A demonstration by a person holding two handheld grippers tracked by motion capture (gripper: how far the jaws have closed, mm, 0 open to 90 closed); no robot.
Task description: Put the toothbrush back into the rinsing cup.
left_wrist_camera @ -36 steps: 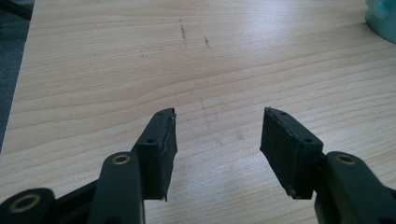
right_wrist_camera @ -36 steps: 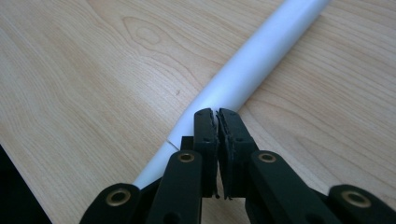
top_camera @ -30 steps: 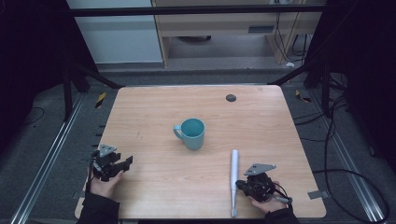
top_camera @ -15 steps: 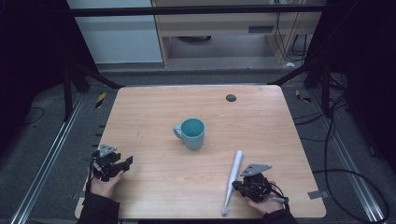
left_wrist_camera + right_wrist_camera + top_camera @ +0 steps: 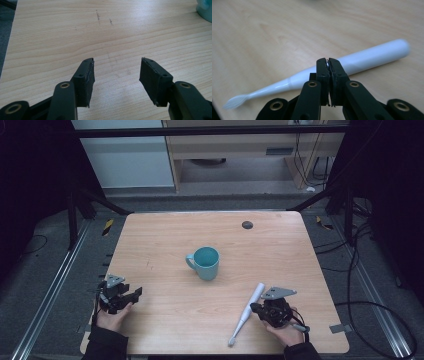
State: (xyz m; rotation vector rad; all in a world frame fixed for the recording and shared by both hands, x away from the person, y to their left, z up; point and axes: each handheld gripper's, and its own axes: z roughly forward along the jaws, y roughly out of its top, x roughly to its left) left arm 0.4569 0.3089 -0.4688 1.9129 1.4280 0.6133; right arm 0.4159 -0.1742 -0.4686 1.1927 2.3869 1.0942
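Right hand-held gripper (image 5: 329, 62) pinched tight against the toothbrush (image 5: 246, 312) near the surface's (image 5: 280, 250) front edge. Left hand-held gripper (image 5: 116, 75) wide apart, empty, front-left corner. Mug (image 5: 205, 262) mid-surface.

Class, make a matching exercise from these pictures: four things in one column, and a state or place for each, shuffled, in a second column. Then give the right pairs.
Things:
1. mug
2. toothbrush
3. left gripper
4. right gripper

States:
A. open, nothing between the jaws
B. lying flat near the table's front edge
C. upright at the table's middle
D. jaws shut, up against the toothbrush's handle

Pairs: 1-C, 2-B, 3-A, 4-D
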